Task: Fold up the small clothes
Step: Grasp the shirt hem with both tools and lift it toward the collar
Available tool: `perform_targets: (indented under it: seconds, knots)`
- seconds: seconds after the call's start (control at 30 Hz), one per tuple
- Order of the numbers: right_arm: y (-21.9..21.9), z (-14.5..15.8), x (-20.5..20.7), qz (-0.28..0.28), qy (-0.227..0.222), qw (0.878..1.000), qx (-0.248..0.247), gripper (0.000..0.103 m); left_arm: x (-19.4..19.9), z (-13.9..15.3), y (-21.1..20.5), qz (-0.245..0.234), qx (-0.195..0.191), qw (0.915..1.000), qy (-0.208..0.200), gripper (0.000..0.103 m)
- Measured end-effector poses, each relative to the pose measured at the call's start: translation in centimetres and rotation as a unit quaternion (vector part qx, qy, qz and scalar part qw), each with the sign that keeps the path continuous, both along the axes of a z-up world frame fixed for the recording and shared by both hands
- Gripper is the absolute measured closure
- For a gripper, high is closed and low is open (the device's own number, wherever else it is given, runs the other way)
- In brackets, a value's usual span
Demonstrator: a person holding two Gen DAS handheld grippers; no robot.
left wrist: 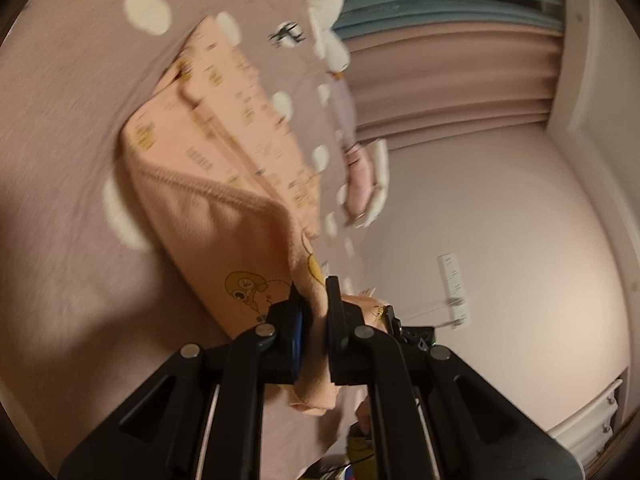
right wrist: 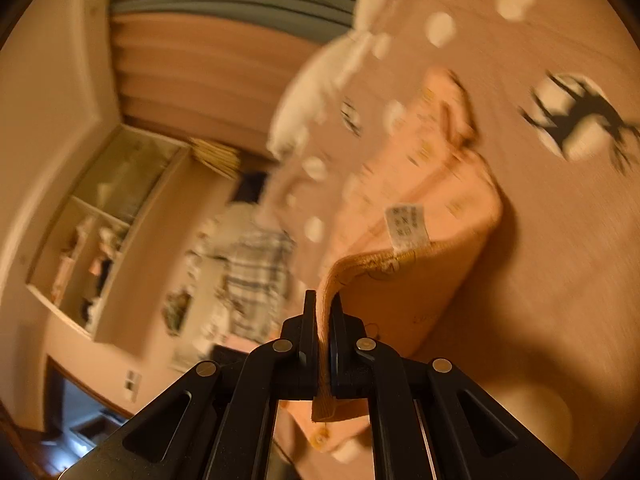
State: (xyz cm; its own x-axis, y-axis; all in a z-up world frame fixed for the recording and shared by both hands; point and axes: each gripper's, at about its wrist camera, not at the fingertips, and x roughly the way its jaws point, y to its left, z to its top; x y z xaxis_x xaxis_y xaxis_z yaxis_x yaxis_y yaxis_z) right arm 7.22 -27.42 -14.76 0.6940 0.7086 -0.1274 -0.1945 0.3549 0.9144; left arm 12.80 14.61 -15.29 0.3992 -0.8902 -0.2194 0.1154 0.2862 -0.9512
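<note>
Two hand-held grippers, all in matt black.

The left gripper (left wrist: pixel 318 300) is built of black angular linkage arms, joined by round silver pivot pins (left wrist: pixel 265 329), with elongated cut-out slots in the outer plates. A blue pad is seen on the inner face of one of its fingers (left wrist: pixel 297 330), and thin pale rods are visible between the arms. The right gripper (right wrist: pixel 323 308) is made to the same pattern: black arms, round silver pins (right wrist: pixel 282 345), slotted outer plates, and flat narrow black fingers (right wrist: pixel 309 320). No sleeve or hand is shown clearly.
</note>
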Motion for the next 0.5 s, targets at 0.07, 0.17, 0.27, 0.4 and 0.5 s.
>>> perform_targets:
  seconds: [0.07,0.17,0.27,0.4,0.5]
  knots:
    - [-0.4,1.4,0.1,-0.008,-0.032,0.999,0.02,0.097,0.3,1.0,0.1,0.005,-0.023,0.9996,-0.018,0.097]
    - [-0.5,3.5,0.1,-0.014,-0.074,0.997,0.027,0.097,0.5,2.6,0.2,0.01,-0.046,0.9976,-0.051,0.097]
    - [0.0,4.5,-0.2,-0.011,-0.095,0.995,0.031,0.097,0.3,3.7,0.4,0.006,-0.063,0.9958,-0.067,0.097]
    - [0.8,5.3,-1.1,-0.004,-0.109,0.993,0.034,0.097,-0.4,5.5,0.7,0.003,-0.079,0.9923,-0.095,0.097]
    - [1.3,6.3,-1.7,0.0,-0.124,0.992,0.022,0.097,-1.0,7.0,0.9,0.001,-0.087,0.9887,-0.122,0.097]
